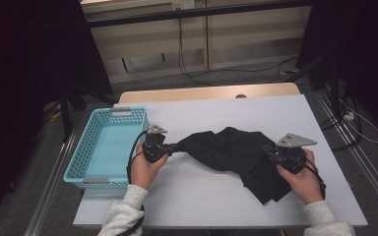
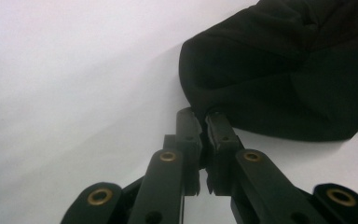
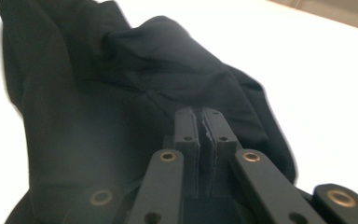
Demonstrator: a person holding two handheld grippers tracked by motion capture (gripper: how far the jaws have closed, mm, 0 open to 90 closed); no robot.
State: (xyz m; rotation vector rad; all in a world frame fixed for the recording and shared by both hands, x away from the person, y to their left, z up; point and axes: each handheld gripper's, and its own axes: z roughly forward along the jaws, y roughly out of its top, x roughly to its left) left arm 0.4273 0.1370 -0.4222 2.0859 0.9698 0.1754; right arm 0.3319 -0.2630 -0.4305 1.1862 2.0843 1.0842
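At the bottom of the high view two grey sleeves (image 1: 123,214) come in. At centre left sits a light blue basket (image 1: 91,172) on the white table (image 1: 202,201). Just right of it the left gripper (image 1: 170,146) has its jaws pinched together on the left tip of the black cloth (image 1: 236,155), which sprawls across the middle. At right the right gripper (image 1: 268,150) is clamped tight on the cloth's other side.

basket (image 1: 109,147) blocks left; table (image 1: 216,206) front free
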